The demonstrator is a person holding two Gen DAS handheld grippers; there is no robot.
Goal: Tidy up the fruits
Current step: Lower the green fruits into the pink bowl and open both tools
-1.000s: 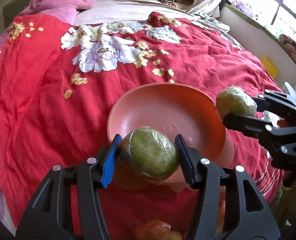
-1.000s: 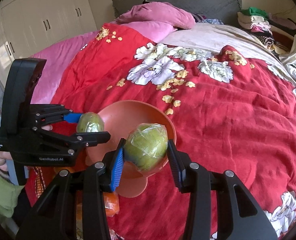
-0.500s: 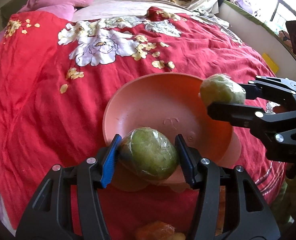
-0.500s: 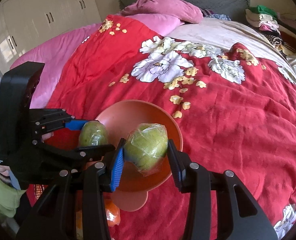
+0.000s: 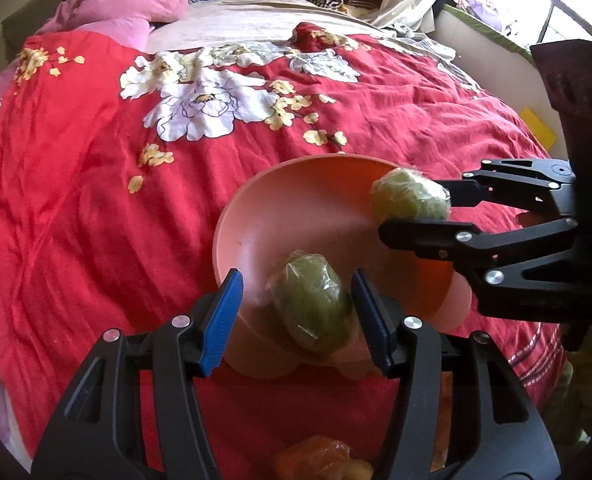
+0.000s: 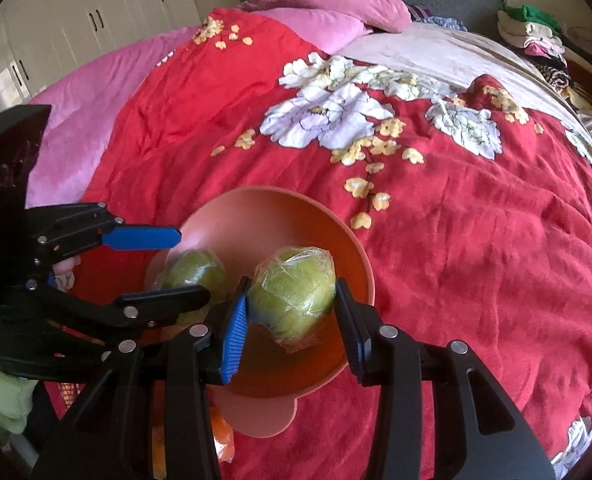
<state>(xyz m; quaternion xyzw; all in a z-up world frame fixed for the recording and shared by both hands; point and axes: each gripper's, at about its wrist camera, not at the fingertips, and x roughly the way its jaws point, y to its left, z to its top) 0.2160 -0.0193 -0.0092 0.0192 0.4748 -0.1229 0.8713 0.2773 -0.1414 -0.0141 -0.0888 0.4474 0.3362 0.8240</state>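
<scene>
A salmon-pink bowl sits on the red floral bedspread; it also shows in the right wrist view. My left gripper is open, its jaws wide apart; a plastic-wrapped green fruit lies between them against the bowl's near wall, touching the right pad only. The same fruit shows in the right wrist view. My right gripper is shut on a second wrapped green fruit and holds it over the bowl's right side; this fruit shows in the left wrist view.
Orange wrapped fruits lie at the bed's near edge below the bowl, also in the right wrist view. Pink pillows and folded clothes lie at the far end. The red bedspread spreads right.
My left gripper has opened and let go of its green fruit, which now rests in the bowl. My right gripper has carried its fruit further in over the bowl.
</scene>
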